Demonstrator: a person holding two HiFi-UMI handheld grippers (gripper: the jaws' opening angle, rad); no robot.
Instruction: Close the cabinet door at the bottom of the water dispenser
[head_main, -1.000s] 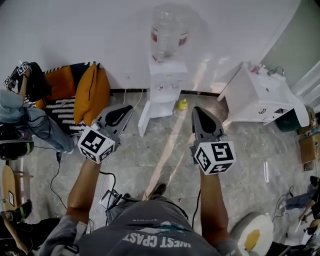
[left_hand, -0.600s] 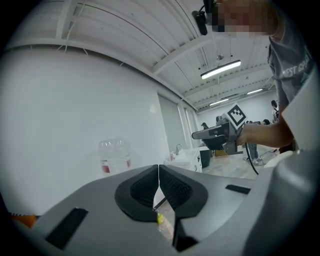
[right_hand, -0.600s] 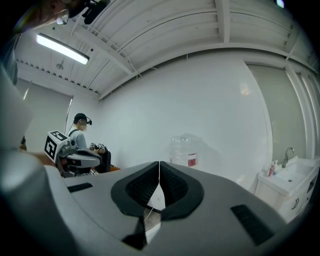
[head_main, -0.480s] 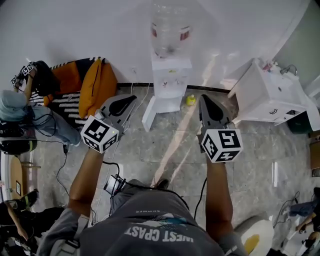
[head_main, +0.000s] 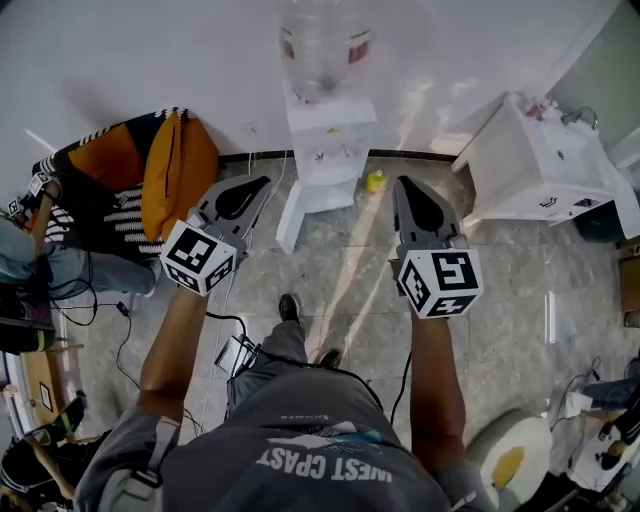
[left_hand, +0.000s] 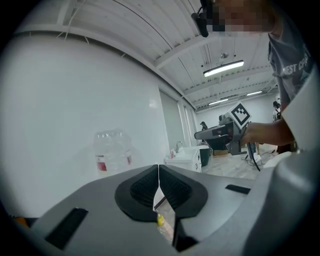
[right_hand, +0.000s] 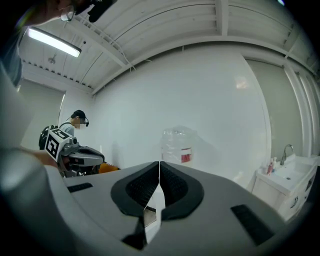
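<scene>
The door (head_main: 291, 216) stands open just right of the left gripper (head_main: 259, 186), farther from the right gripper (head_main: 402, 185); both jaws pinched together, empty.

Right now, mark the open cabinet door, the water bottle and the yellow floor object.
cabinet door (head_main: 288, 220): head view, open white panel's middle.
water bottle (head_main: 320, 45): head view, clear body.
yellow object (head_main: 375, 182): head view, its centre.

White plastic water dispenser (head_main: 330, 140), clear round bottle with red label (head_main: 318, 45), orange cushion (head_main: 178, 172), black-and-white striped fabric (head_main: 125, 215), small yellow object (head_main: 376, 181), grey-beige marbled stone floor (head_main: 520, 290), white boxy cabinet (head_main: 530, 170), plain white wall (head_main: 150, 60)
</scene>
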